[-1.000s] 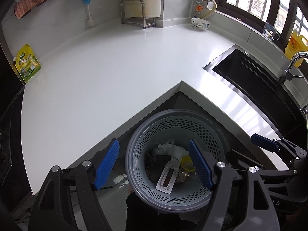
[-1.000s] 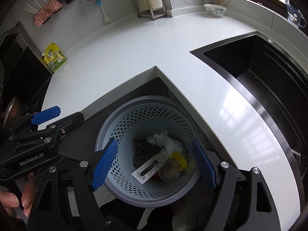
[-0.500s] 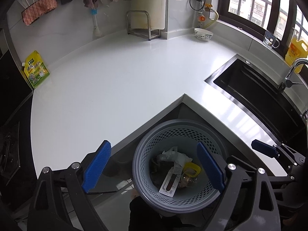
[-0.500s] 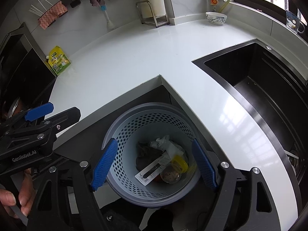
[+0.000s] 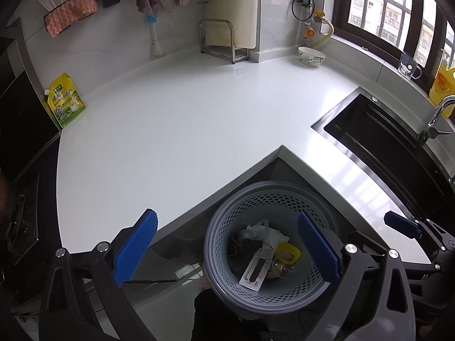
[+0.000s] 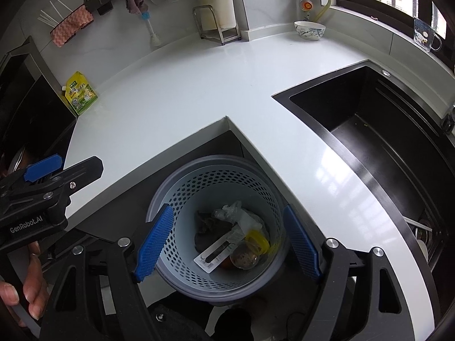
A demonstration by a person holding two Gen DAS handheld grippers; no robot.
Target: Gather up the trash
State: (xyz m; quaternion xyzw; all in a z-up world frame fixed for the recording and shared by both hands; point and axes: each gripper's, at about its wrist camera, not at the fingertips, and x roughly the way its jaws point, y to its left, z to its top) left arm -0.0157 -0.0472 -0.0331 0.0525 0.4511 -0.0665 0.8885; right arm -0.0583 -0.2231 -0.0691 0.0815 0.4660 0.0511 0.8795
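Both hand-held grippers wide apart, empty

White countertop with green pouch, bowl and steel rack.

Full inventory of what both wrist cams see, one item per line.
waste basket: 1, grey perforated, in the counter's inner corner
trash: several pieces, white bag, yellow lid, clear cup, flat packet, inside the basket
countertop: 1, white, L-shaped
sink: 1, black, right side
faucet: 1, chrome, beside the sink
pouch: 1, yellow-green, left wall
bowl: 1, white patterned, back corner
rack: 1, metal, back wall
oil bottle: 1, yellow, window sill
cup: 1, clear, window sill
cloths: three, pink and brownish, wall rail
left gripper: open, blue pads, above basket
right gripper: open, blue pads, above basket
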